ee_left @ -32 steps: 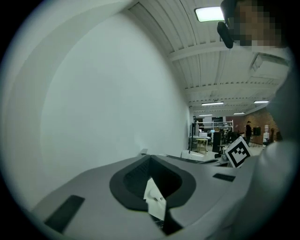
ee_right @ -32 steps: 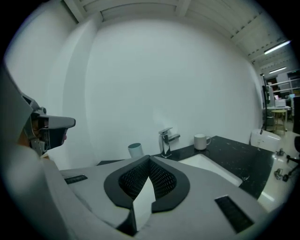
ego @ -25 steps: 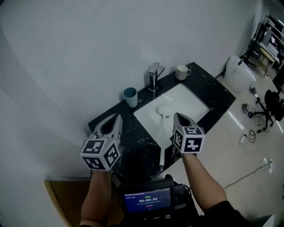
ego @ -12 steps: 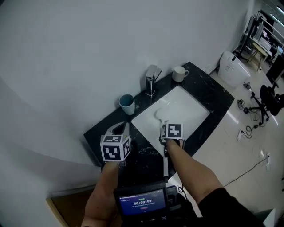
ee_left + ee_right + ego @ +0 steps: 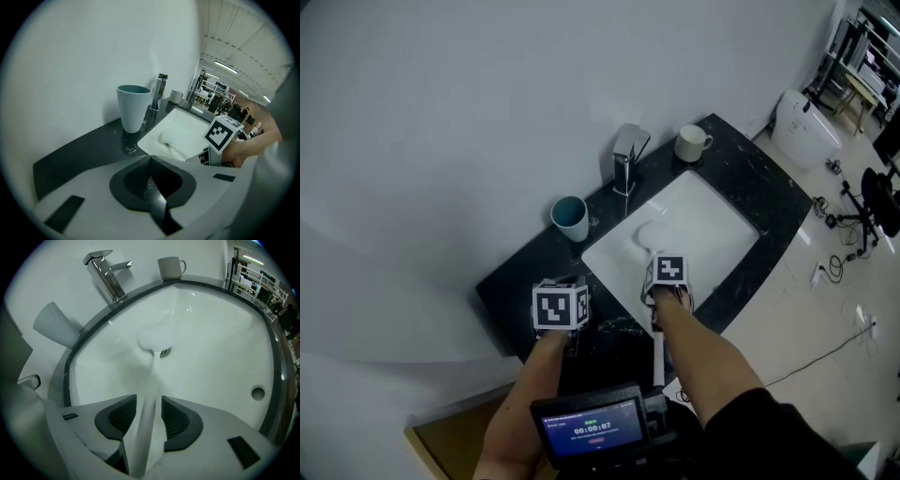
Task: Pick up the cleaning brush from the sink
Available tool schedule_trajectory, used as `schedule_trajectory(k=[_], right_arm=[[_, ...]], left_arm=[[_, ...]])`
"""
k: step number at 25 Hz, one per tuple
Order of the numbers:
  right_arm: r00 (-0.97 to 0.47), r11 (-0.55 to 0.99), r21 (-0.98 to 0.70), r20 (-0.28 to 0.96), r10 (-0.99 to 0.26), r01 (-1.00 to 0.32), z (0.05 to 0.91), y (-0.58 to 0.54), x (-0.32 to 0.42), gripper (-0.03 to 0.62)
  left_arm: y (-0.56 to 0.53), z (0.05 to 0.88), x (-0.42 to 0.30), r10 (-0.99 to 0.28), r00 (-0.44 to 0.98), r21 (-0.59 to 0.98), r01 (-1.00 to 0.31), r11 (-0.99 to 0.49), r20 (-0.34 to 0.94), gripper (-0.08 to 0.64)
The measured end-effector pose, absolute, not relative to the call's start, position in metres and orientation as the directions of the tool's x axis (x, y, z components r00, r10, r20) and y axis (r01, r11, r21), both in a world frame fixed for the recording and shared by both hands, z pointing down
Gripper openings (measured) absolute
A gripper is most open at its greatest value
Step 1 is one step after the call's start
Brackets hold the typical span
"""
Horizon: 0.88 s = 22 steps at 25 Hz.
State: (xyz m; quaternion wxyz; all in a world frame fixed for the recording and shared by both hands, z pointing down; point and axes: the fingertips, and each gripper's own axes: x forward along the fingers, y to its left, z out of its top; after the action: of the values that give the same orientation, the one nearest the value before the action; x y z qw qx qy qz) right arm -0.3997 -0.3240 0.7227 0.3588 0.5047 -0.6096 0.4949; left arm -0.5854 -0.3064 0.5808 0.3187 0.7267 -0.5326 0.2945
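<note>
A white cleaning brush (image 5: 649, 234) lies in the white sink (image 5: 712, 202), its head (image 5: 157, 339) beside the drain. Its long handle (image 5: 149, 418) runs back over the sink's front rim. My right gripper (image 5: 662, 281) points steeply down at that rim, and in the right gripper view the handle passes between the pads. My right gripper (image 5: 149, 401) stands open, with a gap still showing on the right side. My left gripper (image 5: 563, 285) hovers over the black counter (image 5: 525, 272) left of the sink, and its jaws (image 5: 150, 161) are shut on nothing.
A teal cup (image 5: 572, 218) stands on the counter behind the left gripper. A chrome faucet (image 5: 626, 155) and a white mug (image 5: 692, 142) stand at the sink's back. A device with a lit screen (image 5: 591, 427) sits close below. A toilet (image 5: 802, 127) is at the right.
Both grippers have dropped and tilted downward. The right one has come down over the sink's front rim onto the brush handle, and the left one has sunk toward the counter.
</note>
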Motion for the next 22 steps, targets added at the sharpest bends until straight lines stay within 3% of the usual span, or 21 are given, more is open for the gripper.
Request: schedule_trajectory(k=[2, 7, 15, 20, 22], right_arm=[[-0.21, -0.024, -0.222, 0.947, -0.244, -0.975, 0.731, -0.32, -0.401, 0.085], [-0.19, -0.042, -0.204, 0.957, -0.22, -0.978, 0.742, -0.312, -0.402, 0.069], [-0.199, -0.07, -0.228, 0.936, -0.289, -0.971, 0.709, -0.313, -0.391, 0.063], [-0.317, 0.017, -0.343, 0.847, -0.427, -0.939, 0.642, -0.297, -0.393, 0.063], [-0.379, 0.087, -0.392, 0.772, -0.51, -0.916, 0.598, -0.287, -0.391, 0.063]], left_arm=[[-0.305, 0.586, -0.584, -0.572, 0.261, 0.158, -0.962, -0.224, 0.778, 0.011], [-0.303, 0.591, -0.583, -0.559, 0.271, 0.171, -0.959, -0.225, 0.783, 0.011], [-0.291, 0.559, -0.577, -0.62, 0.296, 0.185, -0.953, -0.239, 0.726, 0.011], [-0.264, 0.502, -0.589, -0.765, 0.153, -0.01, -0.979, -0.204, 0.626, 0.011], [-0.246, 0.473, -0.589, -0.813, 0.142, -0.012, -0.983, -0.181, 0.565, 0.011]])
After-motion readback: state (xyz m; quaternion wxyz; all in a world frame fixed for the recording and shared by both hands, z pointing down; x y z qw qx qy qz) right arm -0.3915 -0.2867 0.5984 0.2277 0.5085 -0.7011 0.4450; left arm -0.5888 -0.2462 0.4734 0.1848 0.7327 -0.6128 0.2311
